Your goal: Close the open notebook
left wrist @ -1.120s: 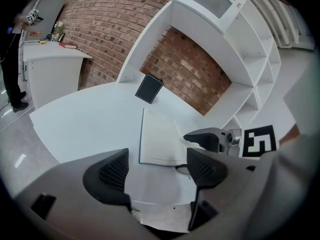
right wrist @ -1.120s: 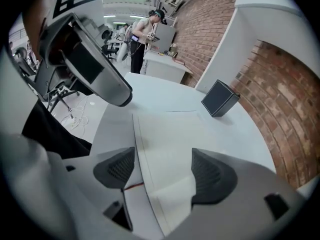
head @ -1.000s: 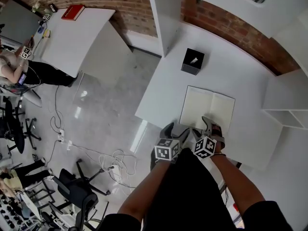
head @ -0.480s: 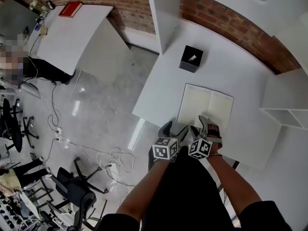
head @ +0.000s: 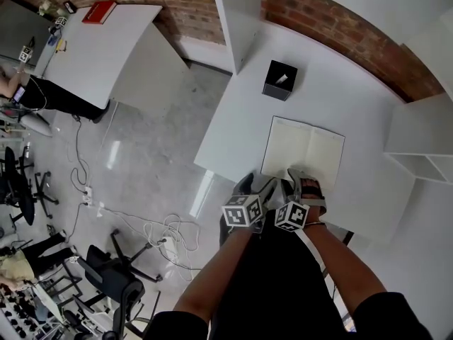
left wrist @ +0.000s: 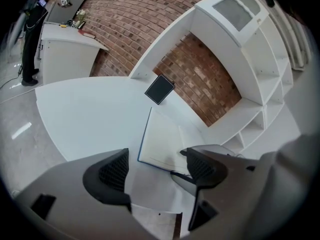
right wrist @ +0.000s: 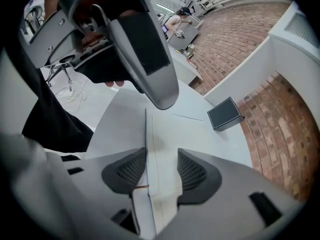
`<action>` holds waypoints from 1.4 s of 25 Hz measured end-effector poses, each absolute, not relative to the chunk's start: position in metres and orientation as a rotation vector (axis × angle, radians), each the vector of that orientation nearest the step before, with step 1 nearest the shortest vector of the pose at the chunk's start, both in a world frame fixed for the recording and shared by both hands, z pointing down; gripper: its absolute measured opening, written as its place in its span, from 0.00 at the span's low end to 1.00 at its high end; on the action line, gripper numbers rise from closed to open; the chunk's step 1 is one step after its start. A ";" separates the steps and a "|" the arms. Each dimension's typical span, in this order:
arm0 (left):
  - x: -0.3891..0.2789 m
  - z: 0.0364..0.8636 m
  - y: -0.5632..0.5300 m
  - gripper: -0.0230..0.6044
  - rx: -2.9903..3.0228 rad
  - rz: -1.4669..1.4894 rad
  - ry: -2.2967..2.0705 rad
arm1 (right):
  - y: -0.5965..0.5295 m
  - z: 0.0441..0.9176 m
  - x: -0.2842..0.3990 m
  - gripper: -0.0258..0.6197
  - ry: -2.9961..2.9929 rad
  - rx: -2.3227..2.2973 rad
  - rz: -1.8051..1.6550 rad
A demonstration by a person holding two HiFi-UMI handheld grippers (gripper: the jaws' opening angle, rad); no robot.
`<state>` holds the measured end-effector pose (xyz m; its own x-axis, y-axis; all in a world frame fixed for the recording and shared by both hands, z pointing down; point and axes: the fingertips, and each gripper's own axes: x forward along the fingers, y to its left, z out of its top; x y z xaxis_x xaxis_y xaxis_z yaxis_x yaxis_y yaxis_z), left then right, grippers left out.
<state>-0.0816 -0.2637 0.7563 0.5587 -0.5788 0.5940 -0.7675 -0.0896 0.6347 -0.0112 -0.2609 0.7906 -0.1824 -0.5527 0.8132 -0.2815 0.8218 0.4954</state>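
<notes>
The open notebook [head: 304,151] lies flat on the white table [head: 241,129], its cream pages up. Both grippers are at its near edge. My right gripper [head: 303,181] points steeply down over that edge. In the right gripper view the near edge of the notebook [right wrist: 160,129] runs between the two pads of my right gripper [right wrist: 155,166]. Those jaws have just been closing, but a gap still shows beside the pads. My left gripper [head: 260,185] hovers just left of it, jaws wide apart with nothing between them [left wrist: 156,163]. The notebook [left wrist: 162,139] shows beyond them.
A small black box [head: 279,80] stands on the table behind the notebook. White shelving [head: 425,154] rises to the right, a white partition [head: 230,20] and a brick wall behind. The table's left edge drops to a floor with cables and chairs [head: 120,275].
The right gripper's jaws have narrowed around the notebook's near edge. Both grippers stayed where they were and rolled a little.
</notes>
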 end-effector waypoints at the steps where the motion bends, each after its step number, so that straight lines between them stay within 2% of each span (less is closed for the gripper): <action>1: -0.082 0.756 -0.264 0.58 1.772 0.228 -1.116 | -0.260 0.791 -0.011 0.33 -1.778 0.645 -0.275; 3: -0.083 0.756 -0.265 0.58 1.770 0.224 -1.118 | -0.258 0.793 -0.011 0.27 -1.774 0.644 -0.277; 5: -0.085 0.757 -0.264 0.58 1.770 0.227 -1.117 | -0.257 0.796 -0.010 0.16 -1.774 0.650 -0.272; 7: -0.085 0.758 -0.263 0.58 1.773 0.230 -1.114 | -0.256 0.797 -0.008 0.13 -1.786 0.666 -0.245; 18: -0.075 0.762 -0.263 0.58 1.792 0.250 -1.059 | -0.257 0.796 -0.008 0.10 -1.875 0.727 -0.092; 35: -0.057 0.772 -0.269 0.58 1.769 0.196 -0.964 | -0.255 0.788 -0.009 0.09 -1.921 0.761 -0.090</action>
<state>-0.0574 -0.2687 0.7722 0.6605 -0.5114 0.5498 -0.6853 -0.1114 0.7197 -0.0089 -0.2555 0.7879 -0.2770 -0.5432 0.7926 -0.4668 0.7971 0.3831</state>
